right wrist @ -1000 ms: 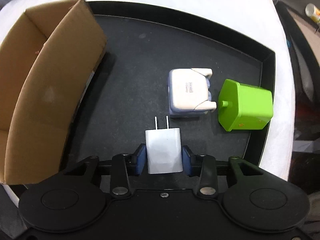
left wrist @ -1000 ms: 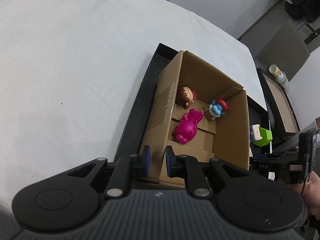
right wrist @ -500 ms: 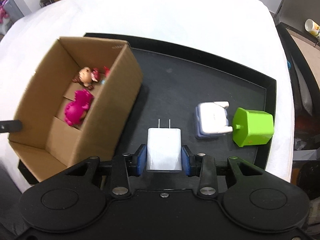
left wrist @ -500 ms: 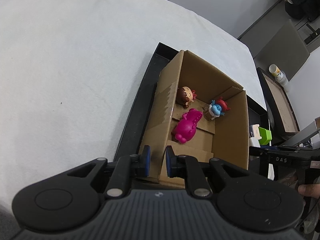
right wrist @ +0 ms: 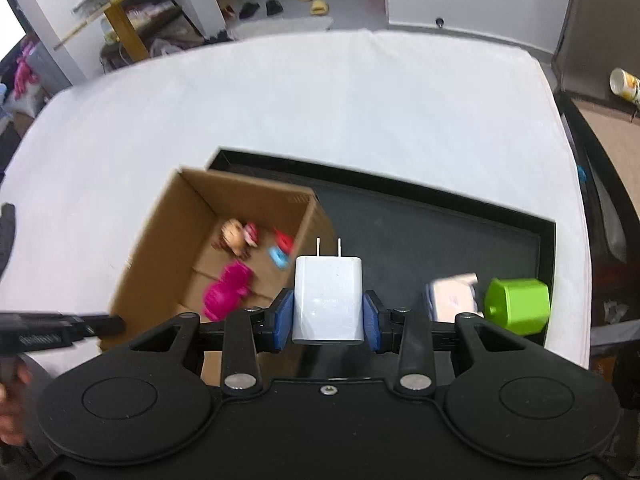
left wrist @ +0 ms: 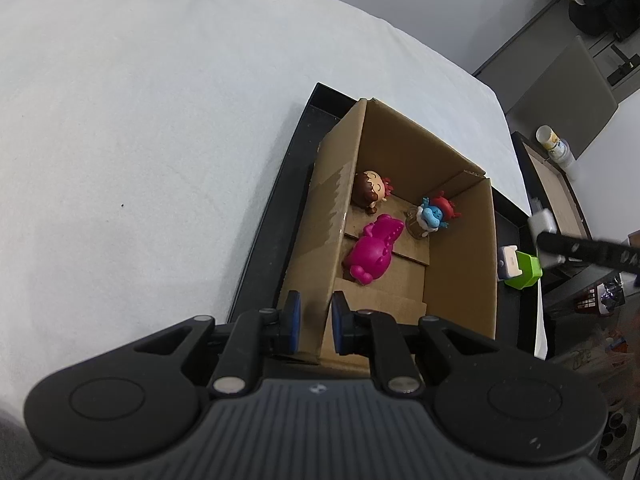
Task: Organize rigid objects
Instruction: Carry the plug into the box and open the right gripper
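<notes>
My right gripper (right wrist: pixel 327 312) is shut on a white wall charger (right wrist: pixel 328 300), held high above the black tray (right wrist: pixel 420 232); it also shows in the left wrist view (left wrist: pixel 541 222). My left gripper (left wrist: pixel 313 322) is shut on the near wall of the open cardboard box (left wrist: pixel 460 264). Inside the box lie a magenta dinosaur (left wrist: pixel 374 254), a brown-haired doll (left wrist: pixel 370 192) and a blue-and-red figure (left wrist: pixel 434 216). The box shows blurred in the right wrist view (right wrist: pixel 168 248). A white-and-lilac gadget (right wrist: pixel 452 300) and a green block (right wrist: pixel 516 311) sit on the tray's right.
The tray lies on a white cloth-covered table (left wrist: pixel 140 140). A second dark tray with a brown bottom (left wrist: pixel 560 200) and a can (right wrist: pixel 624 84) stand off the table's right edge. A chair (left wrist: pixel 568 88) stands beyond.
My right gripper has lifted the charger off the tray and risen well above it, drifting toward the box. My left gripper has kept its hold on the box wall.
</notes>
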`<state>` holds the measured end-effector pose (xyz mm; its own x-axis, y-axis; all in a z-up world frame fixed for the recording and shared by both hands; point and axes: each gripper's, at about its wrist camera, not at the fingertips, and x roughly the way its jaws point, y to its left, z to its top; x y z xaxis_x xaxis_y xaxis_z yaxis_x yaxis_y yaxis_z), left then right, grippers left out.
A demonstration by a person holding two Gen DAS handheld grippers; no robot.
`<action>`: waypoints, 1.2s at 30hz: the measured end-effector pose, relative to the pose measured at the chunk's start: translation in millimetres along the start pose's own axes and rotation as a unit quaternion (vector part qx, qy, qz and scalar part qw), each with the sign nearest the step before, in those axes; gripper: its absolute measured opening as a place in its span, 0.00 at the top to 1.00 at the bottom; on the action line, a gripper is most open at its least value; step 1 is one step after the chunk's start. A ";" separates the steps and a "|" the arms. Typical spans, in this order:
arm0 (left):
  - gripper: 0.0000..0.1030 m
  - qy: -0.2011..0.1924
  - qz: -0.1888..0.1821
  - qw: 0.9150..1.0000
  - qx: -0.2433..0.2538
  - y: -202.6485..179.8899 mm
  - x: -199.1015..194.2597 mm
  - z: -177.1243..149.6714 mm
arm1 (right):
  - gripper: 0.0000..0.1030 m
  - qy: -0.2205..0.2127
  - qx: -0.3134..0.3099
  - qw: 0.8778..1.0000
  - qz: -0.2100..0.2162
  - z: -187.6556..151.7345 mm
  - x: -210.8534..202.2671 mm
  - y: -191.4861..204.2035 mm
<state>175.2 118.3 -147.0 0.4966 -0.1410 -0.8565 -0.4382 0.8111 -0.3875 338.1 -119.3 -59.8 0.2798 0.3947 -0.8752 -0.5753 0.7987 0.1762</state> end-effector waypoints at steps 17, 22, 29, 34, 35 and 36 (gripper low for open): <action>0.86 -0.001 -0.011 1.000 0.002 3.2 -1.8 -1.4 | 0.65 -0.009 -0.029 0.999 0.026 18.0 -4.6 37.1; 0.86 -0.001 -0.013 1.000 0.000 4.8 -3.6 -1.9 | 0.65 0.002 -0.042 0.999 0.025 19.1 4.3 45.8; 0.86 0.000 -0.016 1.000 -0.003 5.9 -3.8 -2.6 | 0.65 0.015 -0.052 0.998 0.013 12.9 16.3 53.2; 0.86 -0.002 -0.015 1.000 -0.004 5.0 -3.8 -3.2 | 0.62 0.017 -0.071 0.997 0.015 5.6 24.7 59.1; 0.86 -0.003 -0.015 1.000 -0.004 4.6 -3.6 -3.6 | 0.62 0.019 -0.069 0.997 0.015 5.2 24.8 57.5; 0.86 -0.003 -0.017 1.000 -0.004 4.3 -3.2 -4.0 | 0.62 0.019 -0.068 0.997 0.017 4.7 24.1 55.8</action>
<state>168.6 119.9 -147.3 0.5153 -0.1646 -0.8411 -0.4268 0.8017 -0.4184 316.3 -63.1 -68.9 0.2316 0.4005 -0.8866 -0.6837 0.7153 0.1445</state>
